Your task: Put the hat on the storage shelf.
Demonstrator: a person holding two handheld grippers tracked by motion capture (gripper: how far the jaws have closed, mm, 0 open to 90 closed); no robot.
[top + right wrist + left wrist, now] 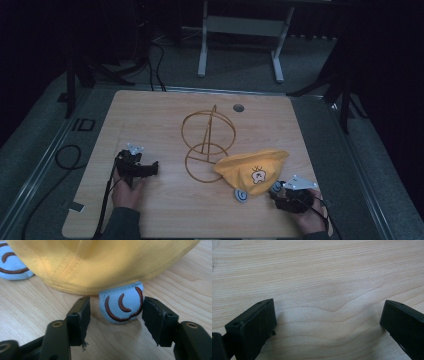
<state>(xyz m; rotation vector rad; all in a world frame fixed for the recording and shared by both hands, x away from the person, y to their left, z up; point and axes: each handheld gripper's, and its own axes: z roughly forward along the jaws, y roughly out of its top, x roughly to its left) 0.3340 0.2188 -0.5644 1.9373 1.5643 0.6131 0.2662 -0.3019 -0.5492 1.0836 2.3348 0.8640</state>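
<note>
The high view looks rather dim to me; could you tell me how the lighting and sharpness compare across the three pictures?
High view: dim, surroundings nearly black, only the table moderately lit, yellow cap soft in detail. Left gripper view: bright and even, wood grain sharp, near jaws slightly soft, faint shadows under them. Right gripper view: well lit, stitching on the blue ear crisp.

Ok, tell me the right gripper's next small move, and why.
Probably close the right gripper: its open jaws already flank the blue ear flap poking out from under the yellow hat, with small gaps either side, so pinching should secure it.
</note>
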